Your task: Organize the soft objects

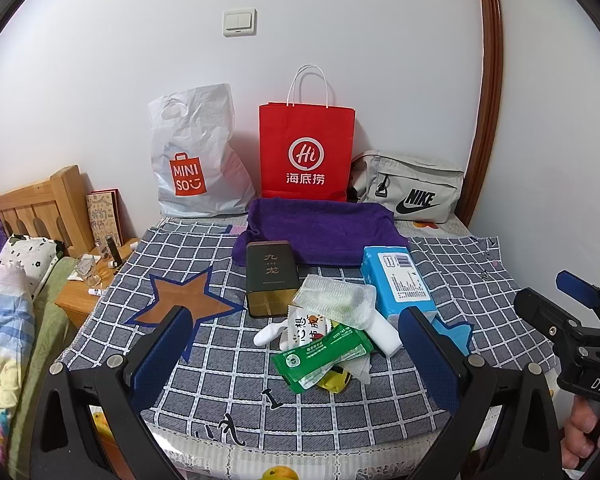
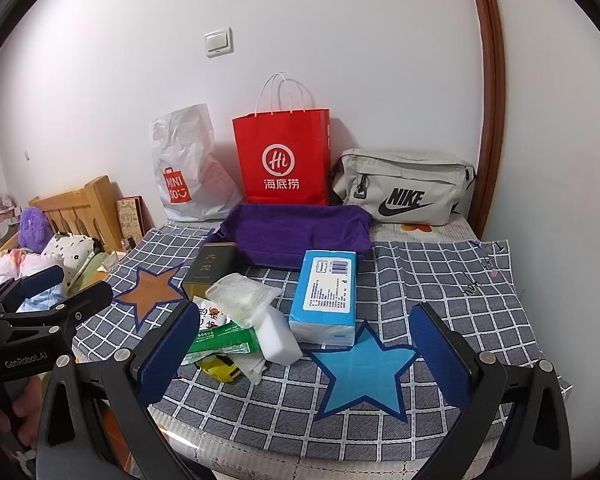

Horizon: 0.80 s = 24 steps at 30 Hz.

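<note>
A pile lies mid-table on the checked cloth (image 1: 228, 392): a green wet-wipe pack (image 1: 324, 354), a white sponge block (image 1: 384, 330), a clear bubble pouch (image 1: 334, 300), a white sock (image 1: 270, 334), a yellow item (image 1: 334, 380), a blue tissue pack (image 1: 398, 282) and a dark tin (image 1: 270, 278). A folded purple towel (image 1: 320, 230) lies behind. My left gripper (image 1: 296, 354) is open and empty, just short of the pile. My right gripper (image 2: 304, 346) is open and empty above a blue star (image 2: 362, 364); the pile (image 2: 240, 320) lies at its left finger.
A brown star (image 1: 184, 300) is marked left on the cloth. A white Miniso bag (image 1: 198, 160), a red paper bag (image 1: 306, 152) and a grey Nike bag (image 1: 410, 186) stand against the wall. A bed and nightstand (image 1: 84, 284) lie left.
</note>
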Each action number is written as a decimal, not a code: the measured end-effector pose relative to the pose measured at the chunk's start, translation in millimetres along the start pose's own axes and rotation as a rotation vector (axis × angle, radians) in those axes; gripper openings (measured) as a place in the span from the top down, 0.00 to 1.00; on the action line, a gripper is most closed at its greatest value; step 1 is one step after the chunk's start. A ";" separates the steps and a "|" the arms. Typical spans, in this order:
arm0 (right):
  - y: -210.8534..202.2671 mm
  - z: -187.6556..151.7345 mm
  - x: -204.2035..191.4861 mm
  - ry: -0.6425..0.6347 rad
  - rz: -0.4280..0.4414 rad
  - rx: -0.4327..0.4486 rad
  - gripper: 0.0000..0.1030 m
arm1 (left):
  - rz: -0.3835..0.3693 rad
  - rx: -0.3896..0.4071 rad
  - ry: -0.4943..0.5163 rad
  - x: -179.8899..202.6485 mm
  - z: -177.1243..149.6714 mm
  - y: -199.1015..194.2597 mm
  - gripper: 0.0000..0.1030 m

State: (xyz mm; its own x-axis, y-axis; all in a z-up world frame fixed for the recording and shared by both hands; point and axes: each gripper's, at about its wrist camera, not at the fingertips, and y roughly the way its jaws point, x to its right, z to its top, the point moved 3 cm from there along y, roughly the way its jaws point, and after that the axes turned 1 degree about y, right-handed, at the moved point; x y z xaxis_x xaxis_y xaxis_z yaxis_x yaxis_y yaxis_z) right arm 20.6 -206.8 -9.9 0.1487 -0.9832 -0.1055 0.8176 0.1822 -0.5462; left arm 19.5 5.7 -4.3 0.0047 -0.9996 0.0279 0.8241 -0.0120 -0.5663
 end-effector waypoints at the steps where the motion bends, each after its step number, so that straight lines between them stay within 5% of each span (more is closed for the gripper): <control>1: -0.4 -0.1 -0.3 -0.001 0.000 0.001 0.00 | 0.000 0.001 0.000 -0.1 0.1 -0.3 0.00; 24: 21.5 -8.7 5.2 -0.001 0.031 -0.016 0.00 | 0.019 -0.036 -0.028 -11.5 -4.0 18.2 0.00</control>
State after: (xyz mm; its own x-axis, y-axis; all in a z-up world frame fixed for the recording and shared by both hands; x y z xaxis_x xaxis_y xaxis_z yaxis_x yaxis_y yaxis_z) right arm 34.0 -208.0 -29.4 0.1743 -0.9771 -0.1218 0.8036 0.2127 -0.5560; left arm 32.1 16.9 -18.3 0.0360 -0.9986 0.0399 0.8031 0.0051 -0.5959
